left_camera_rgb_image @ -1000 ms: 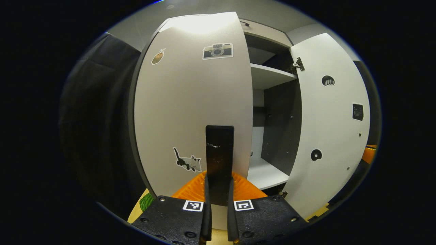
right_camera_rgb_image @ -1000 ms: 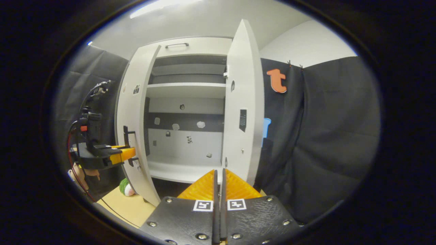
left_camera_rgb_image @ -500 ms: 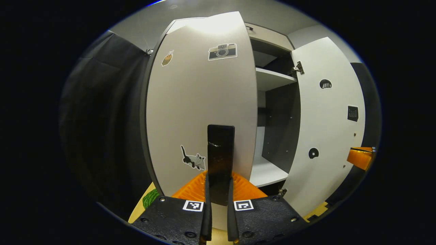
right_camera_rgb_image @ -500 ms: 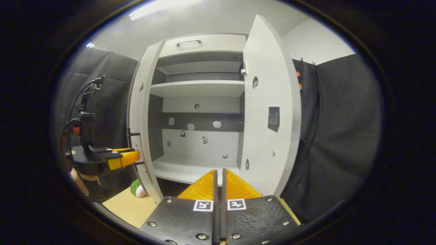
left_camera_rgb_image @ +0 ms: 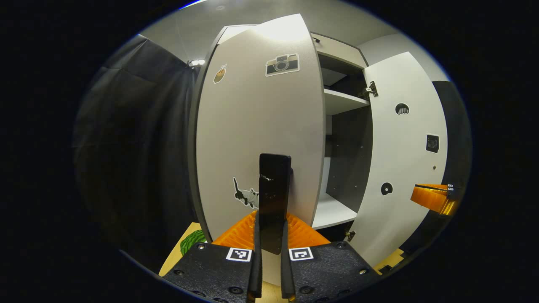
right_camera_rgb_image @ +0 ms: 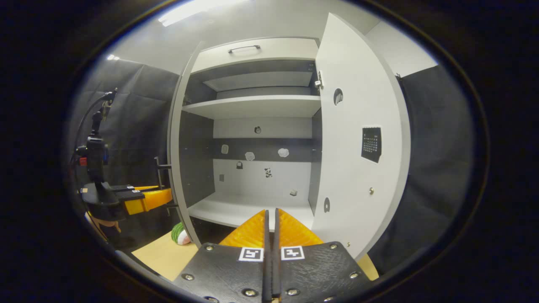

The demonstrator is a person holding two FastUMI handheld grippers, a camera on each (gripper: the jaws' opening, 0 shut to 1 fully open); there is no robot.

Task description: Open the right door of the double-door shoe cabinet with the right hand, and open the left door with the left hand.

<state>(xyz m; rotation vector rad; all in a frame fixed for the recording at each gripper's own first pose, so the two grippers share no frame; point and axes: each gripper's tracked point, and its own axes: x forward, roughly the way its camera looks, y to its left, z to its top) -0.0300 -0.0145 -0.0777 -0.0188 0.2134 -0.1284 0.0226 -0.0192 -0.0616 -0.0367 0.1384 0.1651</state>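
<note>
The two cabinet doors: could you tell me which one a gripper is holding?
The left door, with the camera sticker: the left gripper clamps its black handle. The right door stands free of the right gripper.

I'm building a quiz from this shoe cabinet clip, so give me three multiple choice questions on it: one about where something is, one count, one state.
1. Where is the camera sticker?
A. near the top of the left door's outside face
B. on the cabinet's back wall
C. on the floor

2. How many doors stand open?
A. none
B. one
C. two

3. What are the left tongs doing?
A. hanging open in the air
B. shut on the left door's dark handle
C. shut on a shoe

Answers:
1 A, it sits high on the left door.
2 C, the left door and right door both swing clear of the shelves.
3 B, both fingers press the handle.
</note>
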